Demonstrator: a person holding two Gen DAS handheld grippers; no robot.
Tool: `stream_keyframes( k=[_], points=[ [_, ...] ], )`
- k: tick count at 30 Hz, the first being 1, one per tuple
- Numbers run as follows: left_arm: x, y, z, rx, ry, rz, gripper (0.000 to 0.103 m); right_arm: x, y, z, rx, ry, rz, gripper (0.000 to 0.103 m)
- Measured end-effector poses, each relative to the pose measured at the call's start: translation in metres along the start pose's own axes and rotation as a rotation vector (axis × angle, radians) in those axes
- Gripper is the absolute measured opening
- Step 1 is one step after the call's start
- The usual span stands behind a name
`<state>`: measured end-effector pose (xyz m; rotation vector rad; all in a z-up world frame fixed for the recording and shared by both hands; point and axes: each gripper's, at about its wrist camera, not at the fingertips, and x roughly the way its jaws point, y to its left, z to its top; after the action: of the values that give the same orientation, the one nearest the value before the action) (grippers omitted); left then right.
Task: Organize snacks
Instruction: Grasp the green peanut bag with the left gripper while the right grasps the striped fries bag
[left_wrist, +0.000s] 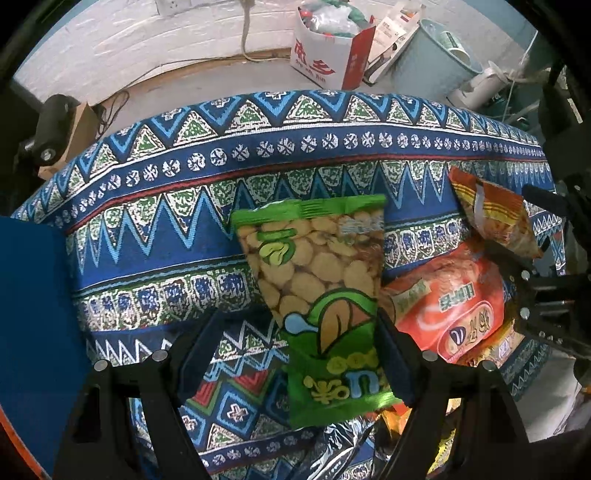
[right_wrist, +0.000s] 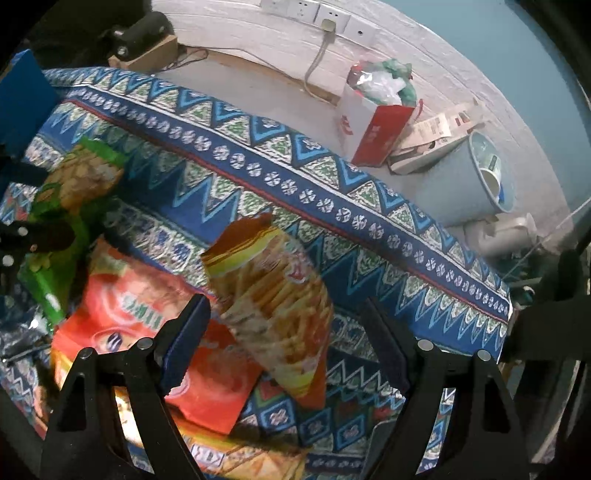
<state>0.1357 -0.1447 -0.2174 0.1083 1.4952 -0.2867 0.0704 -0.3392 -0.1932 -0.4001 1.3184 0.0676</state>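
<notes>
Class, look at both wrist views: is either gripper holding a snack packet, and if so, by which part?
Neither. The left gripper stands open over the green packet's lower end; the right gripper stands open over the fries packet. No pad presses on either.

Green snack bag, orange packet, blue zigzag-patterned cloth

A table draped in a blue patterned cloth stands near a white brick wall fitted with power sockets. Beyond the table's far edge, a red-and-white carton and a pale blue bin sit on the grey floor.
</notes>
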Motion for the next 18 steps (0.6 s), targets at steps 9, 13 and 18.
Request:
stream_keyframes(
  k=[9, 13, 18],
  points=[
    [0.000, 0.004, -0.013, 0.059, -0.026, -0.031, 0.040, 0.009, -0.002, 0.002, 0.020, 0.014, 0.050, 0.054],
    [-0.006, -0.004, -0.018, 0.090, -0.055, 0.002, 0.030, 0.003, -0.001, 0.003, 0.040, -0.001, 0.043, 0.042],
    [-0.021, 0.001, -0.024, 0.087, -0.087, 0.022, 0.029, -0.007, 0.000, 0.003, 0.077, -0.021, 0.049, 0.038]
  ],
)
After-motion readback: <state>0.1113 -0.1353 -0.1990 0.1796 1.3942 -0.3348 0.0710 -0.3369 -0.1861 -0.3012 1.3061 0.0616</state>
